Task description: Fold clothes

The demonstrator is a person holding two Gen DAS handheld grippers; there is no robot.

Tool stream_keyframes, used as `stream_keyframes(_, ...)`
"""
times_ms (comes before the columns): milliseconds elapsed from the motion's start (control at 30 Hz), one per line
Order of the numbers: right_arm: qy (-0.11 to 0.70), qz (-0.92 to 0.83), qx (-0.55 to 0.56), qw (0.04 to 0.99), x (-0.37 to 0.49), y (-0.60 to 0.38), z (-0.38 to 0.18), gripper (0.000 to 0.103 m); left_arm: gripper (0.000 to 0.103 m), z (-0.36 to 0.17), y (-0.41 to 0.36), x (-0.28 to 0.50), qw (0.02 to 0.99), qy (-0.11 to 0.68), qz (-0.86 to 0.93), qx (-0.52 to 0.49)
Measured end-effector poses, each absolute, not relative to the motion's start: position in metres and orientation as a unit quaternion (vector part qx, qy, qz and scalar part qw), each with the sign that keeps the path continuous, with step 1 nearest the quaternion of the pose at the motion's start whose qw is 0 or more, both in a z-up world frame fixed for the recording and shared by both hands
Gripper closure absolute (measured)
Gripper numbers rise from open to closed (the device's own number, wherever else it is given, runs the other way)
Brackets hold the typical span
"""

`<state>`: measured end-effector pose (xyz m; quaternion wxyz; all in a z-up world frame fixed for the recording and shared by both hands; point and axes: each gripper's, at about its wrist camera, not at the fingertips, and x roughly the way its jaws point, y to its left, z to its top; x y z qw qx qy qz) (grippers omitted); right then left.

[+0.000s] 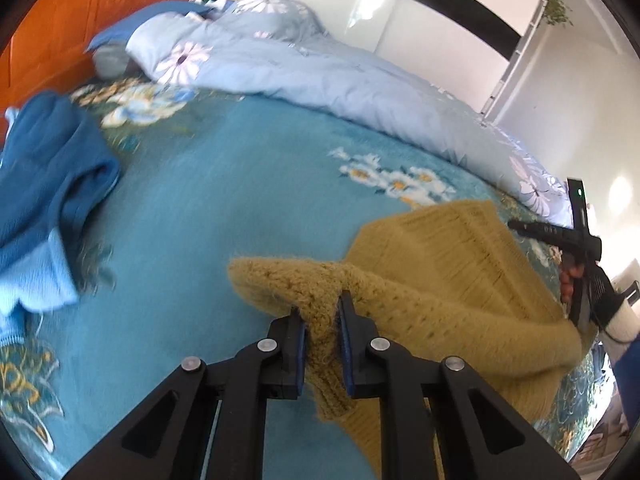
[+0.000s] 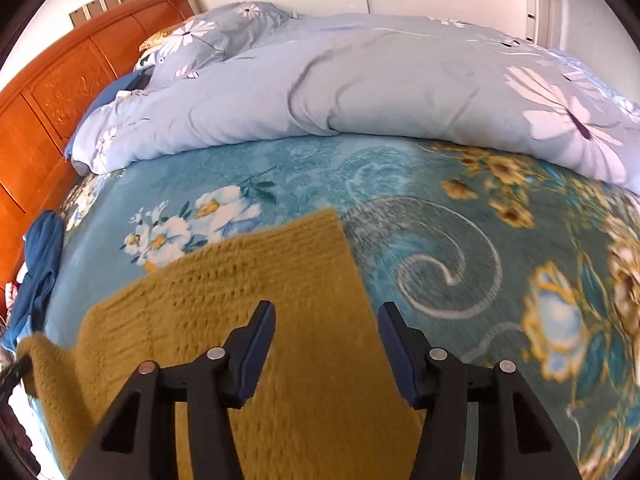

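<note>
A mustard-yellow knitted sweater lies on the teal floral bedspread. My left gripper is shut on a sleeve of it and holds that sleeve lifted off the bed. In the right wrist view the sweater's body lies flat under my right gripper, which is open and empty just above it. The right gripper also shows at the right edge of the left wrist view. The lifted sleeve shows at the left edge of the right wrist view.
A crumpled blue garment lies at the left of the bed. A light-blue floral duvet is bunched along the far side. An orange wooden headboard stands at the left. White wardrobe doors are behind.
</note>
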<state>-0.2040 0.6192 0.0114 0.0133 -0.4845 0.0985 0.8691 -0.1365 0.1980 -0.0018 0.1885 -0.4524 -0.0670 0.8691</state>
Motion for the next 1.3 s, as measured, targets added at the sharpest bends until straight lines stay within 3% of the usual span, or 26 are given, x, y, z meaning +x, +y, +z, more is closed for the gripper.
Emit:
stream_keyframes(233, 0.107, 0.861, -0.497, 0.008, -0.219, 0.618, -0.009, 0.044, 0.088, -0.016, 0.198, -0.134, 0.18, -0.067, 0.862, -0.469)
stream_keyframes(333, 0.114, 0.865, -0.489, 0.009, -0.216, 0.618, -0.012, 0.05, 0.088, -0.017, 0.198, -0.136, 0.179, -0.066, 0.862, -0.469)
stream_keyframes(400, 0.125, 0.865, -0.487, 0.003, -0.214, 0.62, -0.012, 0.072, 0.088, -0.017, 0.198, -0.136, 0.179, -0.065, 0.863, -0.468)
stream_keyframes(500, 0.153, 0.862, -0.483, -0.013, -0.21, 0.625, -0.011, 0.085, 0.088, -0.018, 0.198, -0.136, 0.178, -0.068, 0.862, -0.469)
stream_keyframes(700, 0.164, 0.879, -0.447, 0.011, -0.194, 0.637, 0.009, 0.088, 0.088, -0.015, 0.202, -0.142, 0.178, -0.057, 0.867, -0.462)
stream_keyframes(1000, 0.141, 0.903, -0.375, 0.153, -0.152, 0.716, 0.063, 0.091, 0.088, 0.004, 0.254, -0.188, 0.223, -0.007, 0.876, -0.427)
stream_keyframes(1300, 0.179, 0.884, -0.39, 0.186, -0.134, 0.756, 0.059, 0.093, 0.088, -0.016, 0.297, -0.242, 0.216, -0.003, 0.858, -0.465)
